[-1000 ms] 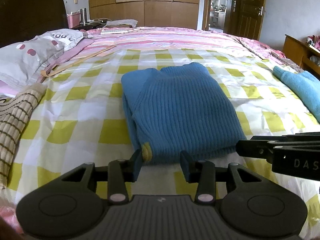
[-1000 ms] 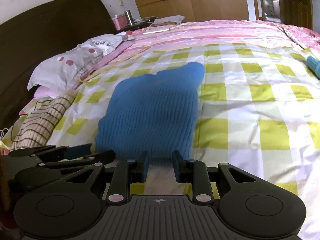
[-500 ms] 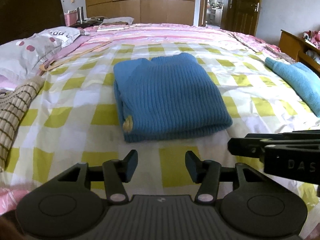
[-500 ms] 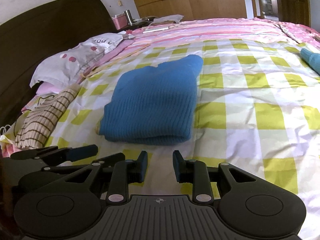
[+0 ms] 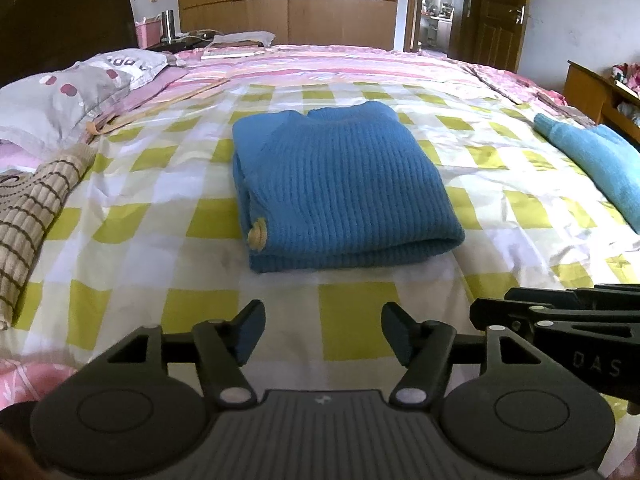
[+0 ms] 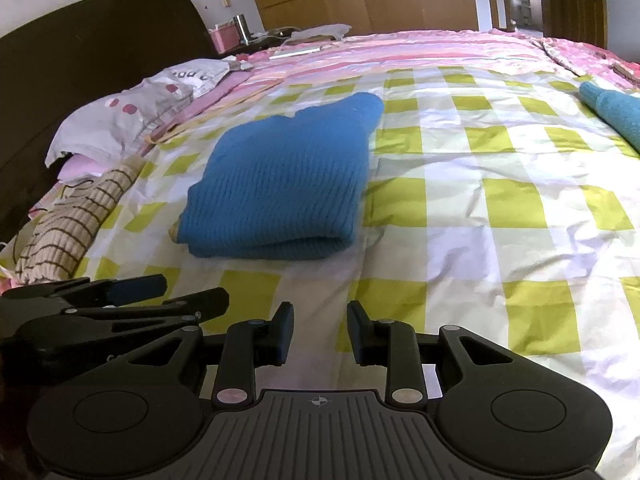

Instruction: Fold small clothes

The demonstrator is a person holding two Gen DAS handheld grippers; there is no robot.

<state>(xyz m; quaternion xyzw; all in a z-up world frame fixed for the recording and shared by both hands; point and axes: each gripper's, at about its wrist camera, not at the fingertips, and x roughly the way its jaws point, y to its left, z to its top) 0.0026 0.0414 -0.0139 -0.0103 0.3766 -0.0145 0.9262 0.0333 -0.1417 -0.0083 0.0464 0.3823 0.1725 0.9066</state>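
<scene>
A blue knitted sweater point(image 5: 340, 188) lies folded flat on the yellow-and-white checked bedsheet point(image 5: 132, 220); it also shows in the right wrist view point(image 6: 280, 180). A small yellow patch point(image 5: 258, 236) shows at its near left corner. My left gripper point(image 5: 323, 330) is open and empty, hovering just short of the sweater's near edge. My right gripper point(image 6: 319, 332) is open and empty, also short of the near edge, to the right of the left one. Each gripper shows from the side in the other's view, the right one point(image 5: 560, 320) and the left one point(image 6: 120, 300).
A beige striped garment point(image 5: 28, 220) lies at the left edge of the bed. A light blue folded cloth point(image 5: 592, 160) lies at the right. Pillows point(image 5: 68, 96) and a dark headboard point(image 6: 80, 72) are at the far left. A wooden cabinet point(image 5: 596, 92) stands right of the bed.
Both grippers let go of the sweater's near edge, pulled back toward me and rose. The left jaws opened wider. The sweater stays folded on the bed.
</scene>
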